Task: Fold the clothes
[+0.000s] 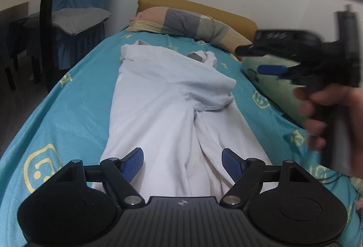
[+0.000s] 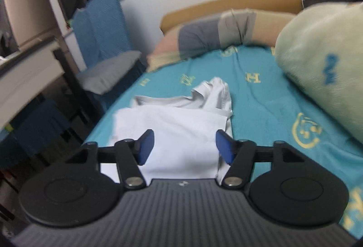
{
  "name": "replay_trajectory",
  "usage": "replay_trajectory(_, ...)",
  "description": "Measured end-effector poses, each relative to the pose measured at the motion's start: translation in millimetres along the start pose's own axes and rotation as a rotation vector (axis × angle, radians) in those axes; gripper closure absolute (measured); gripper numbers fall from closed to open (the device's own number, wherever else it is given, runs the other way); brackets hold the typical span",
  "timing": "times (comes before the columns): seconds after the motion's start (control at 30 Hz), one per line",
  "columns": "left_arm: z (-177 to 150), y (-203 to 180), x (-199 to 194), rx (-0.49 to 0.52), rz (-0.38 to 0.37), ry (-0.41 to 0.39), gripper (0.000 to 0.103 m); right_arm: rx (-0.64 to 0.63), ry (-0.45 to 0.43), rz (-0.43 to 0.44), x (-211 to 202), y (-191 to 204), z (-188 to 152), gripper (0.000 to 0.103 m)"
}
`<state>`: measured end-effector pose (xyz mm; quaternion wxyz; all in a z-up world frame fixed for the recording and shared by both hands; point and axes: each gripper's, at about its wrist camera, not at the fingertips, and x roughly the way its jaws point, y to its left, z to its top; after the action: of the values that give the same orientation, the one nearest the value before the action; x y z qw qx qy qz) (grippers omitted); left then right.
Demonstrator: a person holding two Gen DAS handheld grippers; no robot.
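A bed (image 1: pixel 74 111) in turquoise printed sheet carries a white garment (image 1: pixel 163 99) lying lengthwise along its middle.

The right-wrist view is blurred. The garment is partly folded, one side turned over the centre, creased. The left gripper (image 1: pixel 182 162) hovers above its near end, jaws wide, empty; the right gripper (image 2: pixel 185 145), in a blurred hand (image 1: pixel 326 120), is also spread and empty.

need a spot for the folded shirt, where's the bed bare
Bare teal sheet runs between the white shirt and the bed's chair-side edge, and another strip lies between the shirt and the green pillow. It is crowded at the head, where the striped pillow lies.
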<state>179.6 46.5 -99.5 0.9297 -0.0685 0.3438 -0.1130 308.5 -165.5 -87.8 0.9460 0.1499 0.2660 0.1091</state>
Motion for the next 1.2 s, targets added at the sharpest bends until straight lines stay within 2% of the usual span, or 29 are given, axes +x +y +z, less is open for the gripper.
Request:
replay_trajectory(0.13,-10.2,-15.5,-17.5,0.089,0.014,0.039,0.027,0.068,-0.013,-0.005,-90.9,17.5,-22.4,0.039)
replay_trajectory(0.23,-19.9,-23.8,-31.5,0.104,-0.008,0.078,0.027,0.083,-0.002,-0.024,-151.7,28.0,-48.6,0.039)
replay_trajectory(0.33,-26.1,-36.1,-50.0,0.129,-0.022,0.084,0.027,0.12,-0.002,-0.045,-198.0,25.8,-78.1,0.039)
replay_trajectory(0.43,-32.2,-51.0,-61.2,0.14,-0.035,0.106,0.027,0.17,0.028,-0.078,-224.3,12.3,-106.5,0.039)
replay_trajectory(0.53,-39.4,-58.8,-57.2,0.148,0.005,0.155,0.027,0.175,0.053,-0.103,-237.6,2.3,-121.2,0.039)
replay_trajectory(0.67,-45.8,-60.1,-40.8,0.161,0.077,0.237,0.035,0.151,0.047,-0.109,-235.9,-3.4,-120.9,0.039)
replay_trajectory(0.73,-48.0,-56.4,-34.0,0.147,0.099,0.266,0.056,0.163,0.048,-0.105,-235.7,-7.1,-121.7,0.039)
replay_trajectory(0.77,-48.7,-54.6,-32.0,0.139,0.102,0.277,0.075,0.169,0.048,-0.102,-235.7,-9.0,-122.1,0.039)
replay_trajectory(0.8,-48.3,-53.8,-31.9,0.131,0.093,0.281,0.087,0.176,0.049,-0.098,-235.6,-10.9,-122.5,0.039)
replay_trajectory(0.83,-47.9,-53.1,-31.8,0.124,0.085,0.286,0.09,0.177,0.051,-0.092,-236.2,-12.2,-122.8,0.039)
replay_trajectory(0.87,-47.4,-52.3,-31.7,0.117,0.076,0.291,0.098,0.178,0.052,-0.086,-236.8,-13.4,-123.1,0.039)
replay_trajectory(1.03,-39.9,-71.8,-47.3,0.149,0.03,0.263,0.103,0.196,0.059,-0.075,-236.2,-20.7,-123.5,0.039)
replay_trajectory(1.13,-43.2,-85.6,-49.3,0.161,-0.038,0.298,0.103,0.222,0.061,-0.067,-234.5,-26.4,-123.1,0.039)
replay_trajectory(1.2,-47.4,-90.0,-48.6,0.18,-0.043,0.314,0.1,0.232,0.065,-0.062,-232.6,-29.0,-123.0,0.039)
